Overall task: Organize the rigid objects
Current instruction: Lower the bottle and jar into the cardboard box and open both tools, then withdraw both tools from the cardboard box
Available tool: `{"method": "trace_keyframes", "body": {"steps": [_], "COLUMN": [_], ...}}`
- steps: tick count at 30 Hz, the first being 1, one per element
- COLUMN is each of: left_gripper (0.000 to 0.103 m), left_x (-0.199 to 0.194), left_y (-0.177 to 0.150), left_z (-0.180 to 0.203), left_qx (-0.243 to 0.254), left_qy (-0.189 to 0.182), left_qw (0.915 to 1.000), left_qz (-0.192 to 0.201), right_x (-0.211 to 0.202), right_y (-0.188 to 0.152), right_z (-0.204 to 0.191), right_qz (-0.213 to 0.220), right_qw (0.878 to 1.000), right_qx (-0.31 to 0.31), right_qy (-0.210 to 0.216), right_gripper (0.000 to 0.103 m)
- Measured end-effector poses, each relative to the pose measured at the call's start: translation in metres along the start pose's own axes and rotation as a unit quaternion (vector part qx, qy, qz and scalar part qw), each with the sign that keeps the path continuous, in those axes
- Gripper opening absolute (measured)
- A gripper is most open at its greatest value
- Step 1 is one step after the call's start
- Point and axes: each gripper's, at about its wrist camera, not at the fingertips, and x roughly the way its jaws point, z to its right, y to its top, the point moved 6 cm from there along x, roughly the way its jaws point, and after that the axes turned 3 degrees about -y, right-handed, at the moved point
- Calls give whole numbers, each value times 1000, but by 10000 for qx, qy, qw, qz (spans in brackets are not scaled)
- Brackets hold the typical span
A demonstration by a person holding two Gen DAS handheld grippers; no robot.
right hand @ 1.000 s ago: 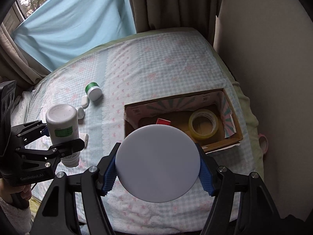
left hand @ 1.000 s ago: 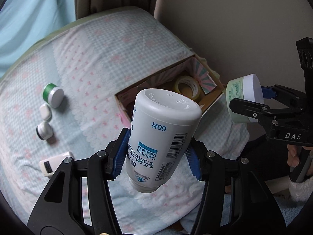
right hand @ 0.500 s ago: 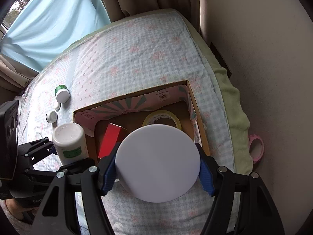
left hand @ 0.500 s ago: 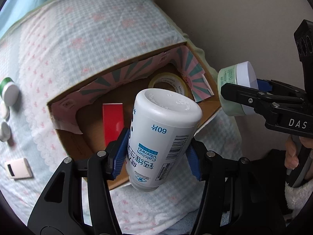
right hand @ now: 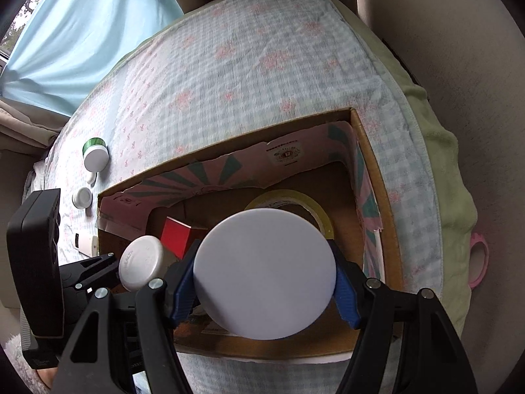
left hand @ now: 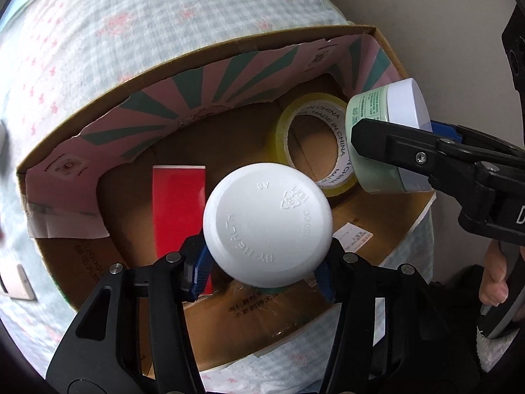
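My left gripper (left hand: 261, 274) holds a white vitamin bottle (left hand: 267, 225) upside down, its base facing the camera. The jaws are closing with the blue pads pressed on the bottle's sides. The bottle hangs over the open cardboard box (left hand: 210, 98), above a red packet (left hand: 177, 210) on the box floor. My right gripper (right hand: 264, 287) is shut on a pale green jar with a white lid (right hand: 264, 262). That jar (left hand: 377, 111) hovers over the box's right end, beside a yellow tape roll (left hand: 285, 124). The right wrist view shows the bottle (right hand: 141, 267) just left of the jar.
The box (right hand: 370, 170) sits at the bed's right edge, close to a wall. On the bedspread to its left lie a green-rimmed jar (right hand: 95, 157), a small white pot (right hand: 82, 197) and a flat white device (right hand: 86, 244). A pink ring (right hand: 479, 259) lies off the mattress edge.
Both grippers have come down and forward until they hang over the box. The bottle has tipped, so its base now faces the left camera instead of its label.
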Motion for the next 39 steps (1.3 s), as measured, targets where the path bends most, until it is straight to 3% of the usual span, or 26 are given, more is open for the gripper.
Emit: {"method": "trace_keyframes", "body": {"steps": [2,3,4,5,6,8,12,20,26,39], "left_gripper": [53,61,95,103,103,103,103,103,103,103], "left_x": [2,0,-3,-7,-10,-15,-20,-34,-75,-172], "left_y": [2,3,4,5,4,1,-9,-17,-28,-86], "left_z": [-1,-1,0,0,-1,-1,-3,-6,-2,-17], "left_qx": [-163,-229,-263,-271,-254,-243,-273,-427,-435,-485], "left_qy": [-33,-86,-128,-101,-72,-53,-63,-128,-91,214], "left_qw": [9998,9997,9996,9995,9996,9995,9994,9983,9969,9900], "left_qz": [-58,-36,-1,98,141,181,207,376,655,1310], "right_x": [4,6,6,1,-7,-22,-37,-49,-68,-135], "right_y": [1,1,2,4,6,11,11,-1,-10,-33], "right_z": [1,1,3,4,6,13,24,20,1,-46], "right_qz": [-21,-40,19,209,455,769,1007,832,743,1193], "right_qw": [10000,9999,9999,9997,9987,9959,9929,9950,9968,9916], "right_qx": [-8,8,53,122,216,439,631,548,213,-308], "right_qy": [-31,-92,-136,-96,-6,157,-12,-99,-198,-389], "right_gripper": [66,66,74,96,103,103,103,103,103,103]}}
